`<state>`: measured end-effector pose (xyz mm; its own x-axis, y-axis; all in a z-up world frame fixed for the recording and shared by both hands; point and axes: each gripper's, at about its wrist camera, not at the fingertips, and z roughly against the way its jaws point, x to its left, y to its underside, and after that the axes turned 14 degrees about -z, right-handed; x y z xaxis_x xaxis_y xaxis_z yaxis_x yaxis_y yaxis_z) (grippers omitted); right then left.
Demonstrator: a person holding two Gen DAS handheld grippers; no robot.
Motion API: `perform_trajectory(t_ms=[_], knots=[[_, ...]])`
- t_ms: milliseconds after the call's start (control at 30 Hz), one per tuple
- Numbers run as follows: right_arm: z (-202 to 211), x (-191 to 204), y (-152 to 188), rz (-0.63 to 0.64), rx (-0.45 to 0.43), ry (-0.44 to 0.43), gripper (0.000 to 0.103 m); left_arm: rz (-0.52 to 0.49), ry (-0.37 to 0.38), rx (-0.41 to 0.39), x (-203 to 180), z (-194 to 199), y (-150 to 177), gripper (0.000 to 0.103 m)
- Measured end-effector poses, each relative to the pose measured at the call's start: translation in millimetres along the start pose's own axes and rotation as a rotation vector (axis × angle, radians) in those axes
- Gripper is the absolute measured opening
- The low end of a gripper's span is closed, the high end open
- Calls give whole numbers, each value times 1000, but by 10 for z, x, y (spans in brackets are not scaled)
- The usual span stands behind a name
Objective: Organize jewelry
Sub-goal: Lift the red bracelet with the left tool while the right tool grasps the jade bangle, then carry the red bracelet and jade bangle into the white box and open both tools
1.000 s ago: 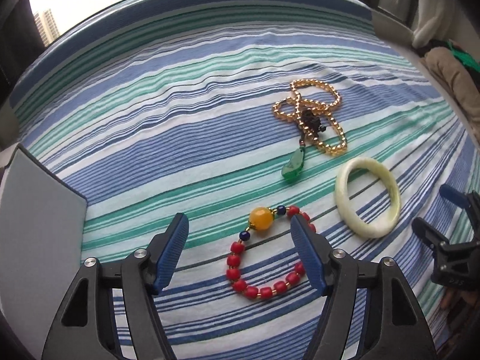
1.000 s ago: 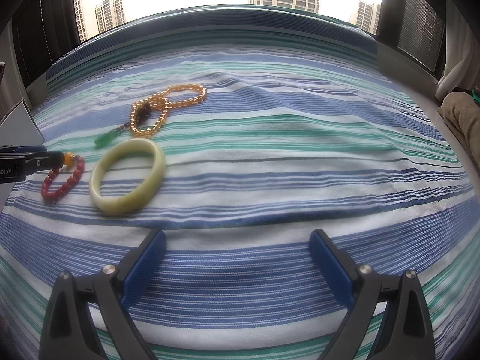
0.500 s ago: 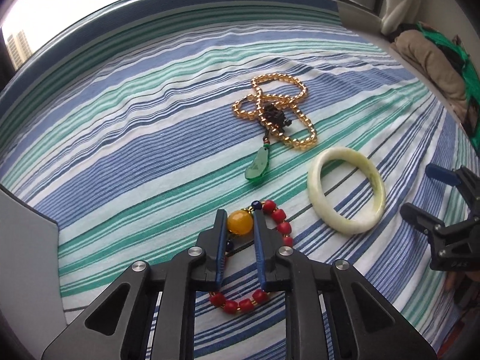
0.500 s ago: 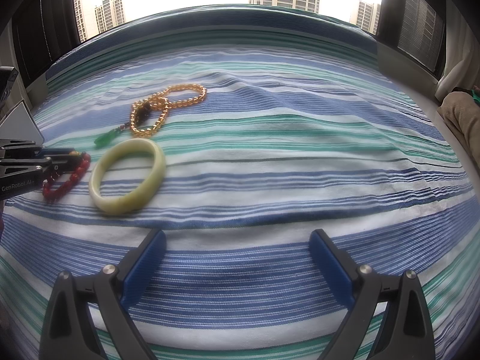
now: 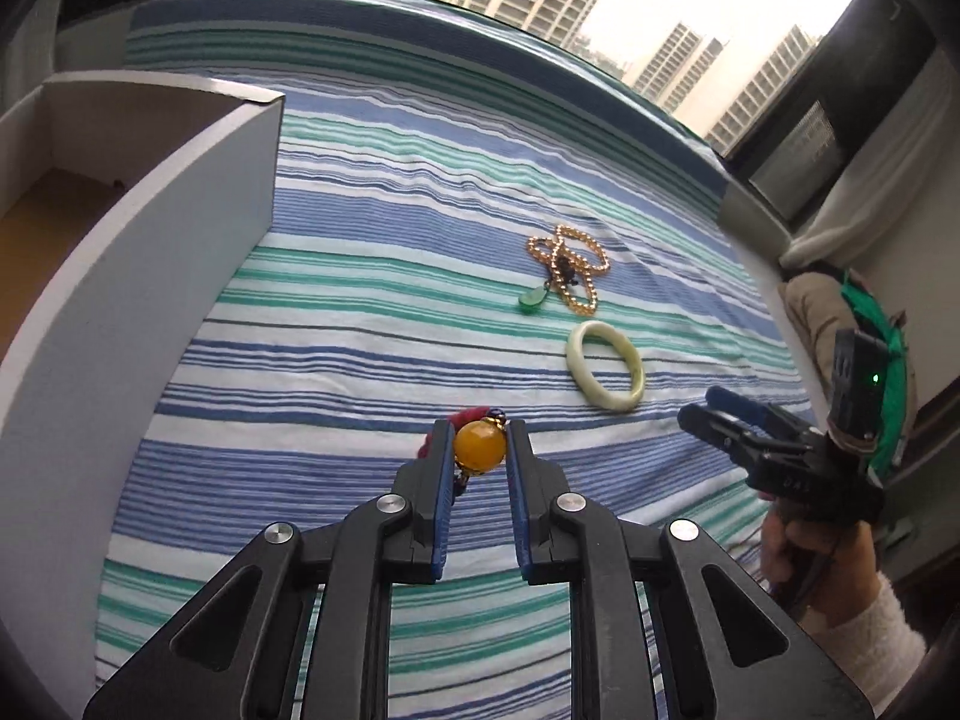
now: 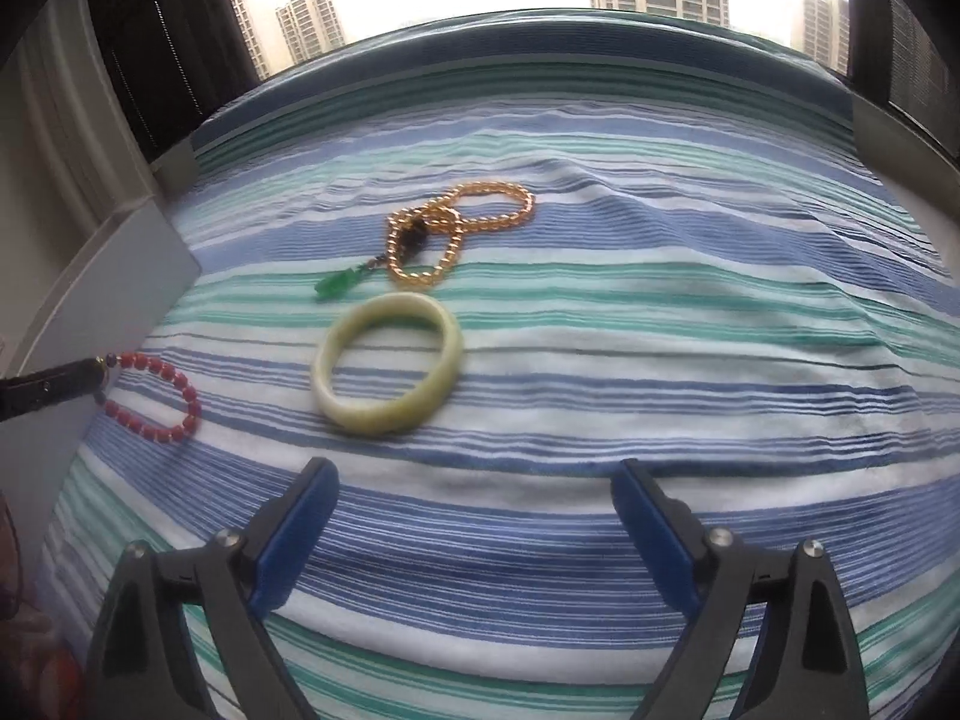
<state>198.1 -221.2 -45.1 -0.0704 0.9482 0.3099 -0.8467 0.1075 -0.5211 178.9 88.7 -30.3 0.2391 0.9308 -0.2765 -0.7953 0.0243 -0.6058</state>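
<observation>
My left gripper (image 5: 478, 433) is shut on the big amber bead (image 5: 478, 449) of the red bead bracelet (image 6: 157, 397), which hangs from the jaws above the striped cloth. A pale green bangle (image 5: 606, 371) (image 6: 389, 364) lies flat further right. Beyond it sits the gold bead necklace (image 5: 570, 267) (image 6: 459, 234) with its green pendant (image 5: 531, 300) (image 6: 333, 287). My right gripper (image 6: 474, 516) is open over bare cloth, just in front of the bangle; it also shows in the left wrist view as the right gripper (image 5: 717, 405).
An open white box (image 5: 174, 180) with a brown floor stands at the left edge of the striped bed cover (image 5: 390, 276). A hand and white sleeve (image 5: 840, 588) hold the right gripper. A window with tower blocks lies behind the bed. Folded clothes (image 5: 822, 300) rest at the far right.
The left gripper closed on the amber bead, lifted the red bracelet off the cloth and swung left, bringing the white box into view. The right gripper moved closer to the bangle.
</observation>
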Motion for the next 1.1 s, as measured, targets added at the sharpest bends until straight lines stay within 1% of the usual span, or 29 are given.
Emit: perform_trajectory(t_ms=[33, 67, 100, 133, 167, 200, 233, 267, 300, 333, 367, 467, 600, 700, 767, 833, 900, 967, 1033, 1100], knots=[[-10, 114, -85, 11, 21, -53, 94, 15, -5, -12, 13, 61, 22, 15], [-72, 233, -163, 26, 54, -77, 92, 26, -10, -24, 0, 105, 45, 15], [-168, 357, -226, 48, 87, -68, 87, 34, -16, -34, -3, 155, 67, 15], [-295, 471, -273, 73, 123, -51, 68, 42, -24, -42, 15, 197, 73, 15], [-447, 568, -300, 94, 171, -37, 56, 49, -29, -50, 27, 261, 103, 15], [-606, 632, -315, 101, 218, -16, 53, 54, -31, -54, 22, 303, 115, 15], [-745, 675, -314, 105, 251, 20, 45, 60, -33, -58, 17, 347, 154, 15], [-860, 702, -296, 117, 267, 64, 41, 63, -34, -61, 11, 387, 184, 15], [-884, 744, -298, 143, 234, 94, 39, 63, -37, -65, -3, 422, 211, 15], [-887, 767, -294, 167, 217, 133, 29, 59, -44, -71, -9, 483, 246, 15], [-883, 767, -300, 161, 221, 138, 11, 56, -55, -78, -1, 562, 290, 15], [-653, 710, -322, 122, 162, 74, 10, 74, -57, -104, 5, 741, 407, 15], [-183, 525, -402, -6, 114, -133, 11, 84, -53, -143, 24, 1054, 516, 15], [142, 593, -447, -27, 82, -230, 11, 101, -46, -195, 51, 1412, 543, 15], [303, 786, -499, -25, 68, -301, 11, 123, -41, -237, 111, 1683, 556, 15], [469, 1025, -552, -5, 54, -382, 11, 141, -69, -282, 205, 1970, 549, 15], [596, 1334, -624, 23, 36, -459, 11, 151, -127, -322, 337, 2227, 547, 15], [633, 1679, -682, 43, 38, -534, 11, 166, -208, -347, 508, 2405, 574, 15], [582, 2036, -726, 59, 60, -598, 11, 201, -270, -345, 731, 2474, 614, 15], [487, 2394, -748, 87, 90, -638, 11, 239, -328, -323, 965, 2449, 679, 15]])
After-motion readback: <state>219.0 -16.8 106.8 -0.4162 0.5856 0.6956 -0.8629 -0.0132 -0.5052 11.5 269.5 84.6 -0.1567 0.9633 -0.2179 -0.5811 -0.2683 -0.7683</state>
